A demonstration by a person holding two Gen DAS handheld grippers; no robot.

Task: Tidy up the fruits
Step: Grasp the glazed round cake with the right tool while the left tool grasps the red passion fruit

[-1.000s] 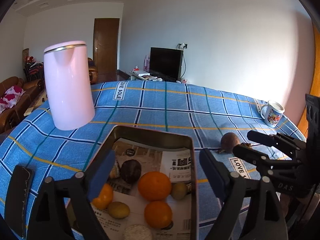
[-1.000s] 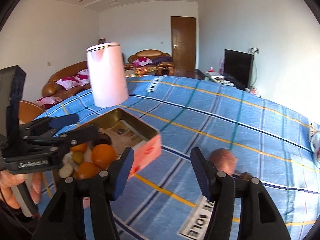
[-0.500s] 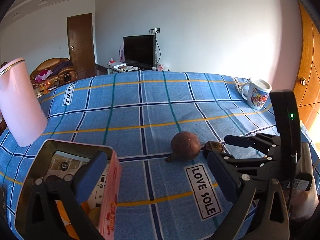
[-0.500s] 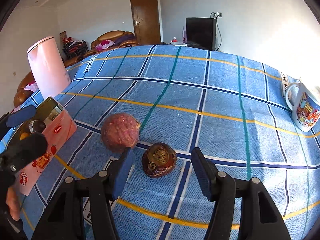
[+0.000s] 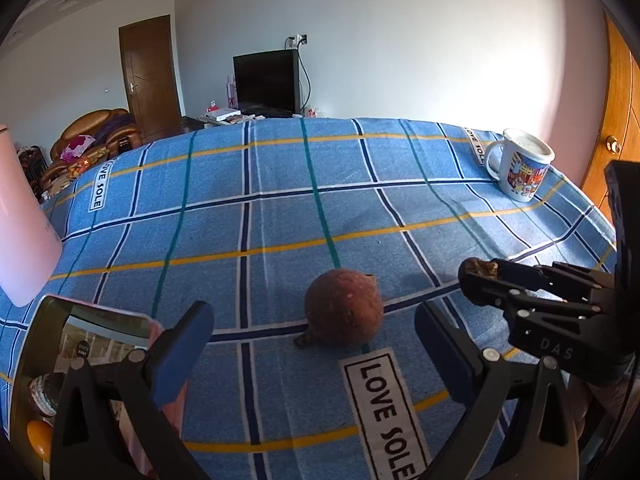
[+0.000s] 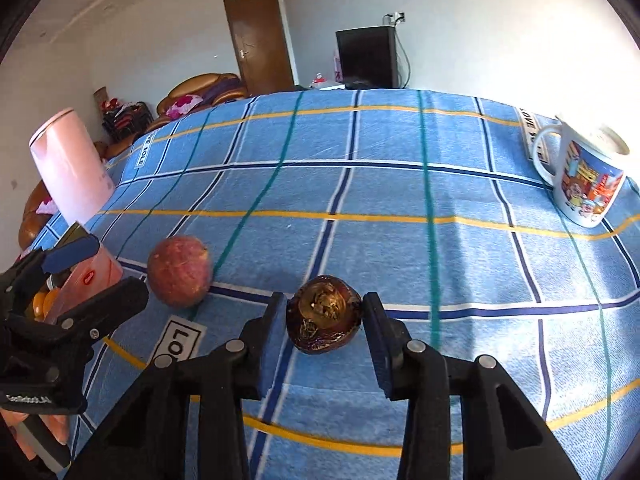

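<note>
A reddish-brown apple (image 5: pixel 344 308) lies on the blue checked tablecloth (image 5: pixel 280 208), just ahead of my left gripper (image 5: pixel 312 354), which is open wide and touches nothing. To the apple's (image 6: pixel 180 276) right sits a dark brown, shiny fruit (image 6: pixel 324 320). My right gripper (image 6: pixel 324 330) has its jaws closing on this fruit, and both blue pads touch its sides. From the left wrist, the dark fruit (image 5: pixel 474 270) shows at the tips of the right gripper (image 5: pixel 470 280). A pink tin (image 5: pixel 40 344) holding oranges (image 6: pixel 42 304) stands at the left.
A tall pink kettle (image 6: pixel 70 172) stands behind the tin at the far left. A printed mug (image 6: pixel 584 184) stands near the table's right edge. A hand (image 6: pixel 40 436) shows under the left gripper. Sofa, door and TV lie beyond the table.
Both grippers swung right, away from the tin, to the two loose fruits. The right jaws narrowed from wide apart to touching the dark fruit. The left jaws stayed wide.
</note>
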